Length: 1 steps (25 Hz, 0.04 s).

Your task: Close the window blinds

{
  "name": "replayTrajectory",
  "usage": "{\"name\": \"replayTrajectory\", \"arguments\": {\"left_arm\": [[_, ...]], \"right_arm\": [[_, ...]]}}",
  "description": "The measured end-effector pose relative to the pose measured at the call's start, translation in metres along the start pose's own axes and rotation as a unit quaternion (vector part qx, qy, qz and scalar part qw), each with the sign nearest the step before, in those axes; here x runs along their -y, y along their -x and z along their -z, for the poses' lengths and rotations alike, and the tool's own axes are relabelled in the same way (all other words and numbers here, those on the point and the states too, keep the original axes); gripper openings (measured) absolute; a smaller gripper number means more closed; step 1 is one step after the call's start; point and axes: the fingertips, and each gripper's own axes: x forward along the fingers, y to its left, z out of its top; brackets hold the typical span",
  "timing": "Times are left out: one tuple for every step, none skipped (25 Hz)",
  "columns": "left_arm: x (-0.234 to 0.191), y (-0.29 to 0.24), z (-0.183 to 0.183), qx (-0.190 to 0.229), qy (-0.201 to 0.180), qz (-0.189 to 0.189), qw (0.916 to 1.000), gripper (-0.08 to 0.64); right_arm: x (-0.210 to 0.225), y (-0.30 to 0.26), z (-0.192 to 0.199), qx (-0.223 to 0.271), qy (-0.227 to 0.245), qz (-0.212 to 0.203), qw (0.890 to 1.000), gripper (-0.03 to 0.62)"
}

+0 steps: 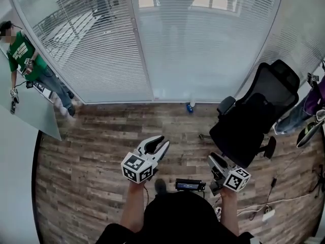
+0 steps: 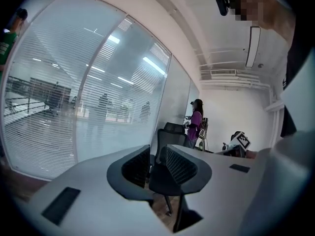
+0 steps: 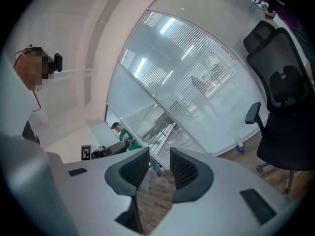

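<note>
Blinds [image 1: 101, 50] hang at twelve o'clock from the person, let down the full height of the curved glass wall to the wooden floor [image 1: 101, 136]. Lights and figures beyond show between the slats in the left gripper view, so I judge them turned at least partly open there (the middle panel looks milkier, and I cannot tell how its slats stand). No cord or wand can be made out.

The left gripper [image 1: 161, 146] and right gripper [image 1: 215, 160] are held low before the body, angled slightly toward each other. Each has its jaws parted by a narrow gap with nothing gripped; only far-off floor and the office chair [image 1: 254, 116] at two o'clock show through. Both are well apart from the blinds. I judge this a carrying posture, one that suits walking up to the glass as well as stepping back from it.
</note>
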Motion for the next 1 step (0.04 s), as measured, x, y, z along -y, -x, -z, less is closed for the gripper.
{"name": "replayTrajectory", "arguments": {"left_arm": [[0.0076, -0.0037, -0.001, 0.0, -0.003, 0.002, 1.0, 0.115]], "right_arm": [[0.0035, 0.0057, -0.0033, 0.002, 0.0, -0.001, 1.0, 0.137]]}}
